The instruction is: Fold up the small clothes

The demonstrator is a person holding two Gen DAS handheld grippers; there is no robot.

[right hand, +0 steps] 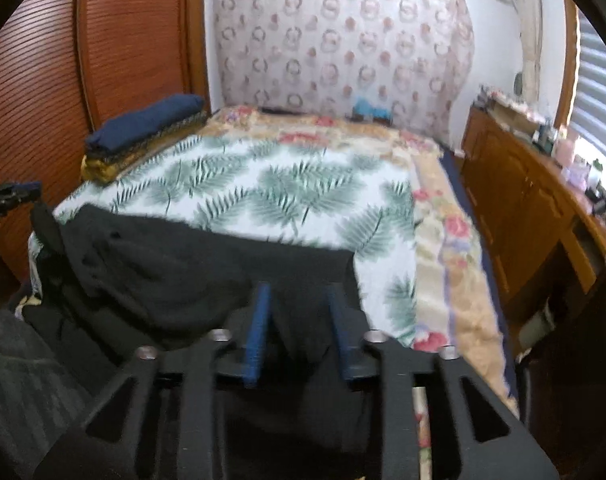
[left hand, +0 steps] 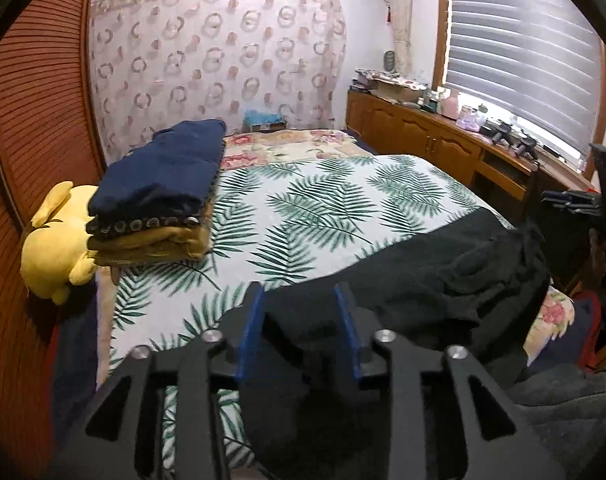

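This is a bedroom in a lived-in home. A bed [left hand: 323,208] fills most of the room, spread with a leaf-print sheet [left hand: 303,200] over a floral cover [right hand: 451,240]. A stack of folded clothes [left hand: 159,200] sits at its far left corner, beside a yellow plush toy [left hand: 55,252]. A louvred wooden wardrobe door [left hand: 35,120] runs along the left, a patterned curtain [left hand: 223,52] hangs across the far wall, and a low wooden cabinet [left hand: 423,136] cluttered with toiletries stands under a window with slatted blinds [left hand: 523,48].
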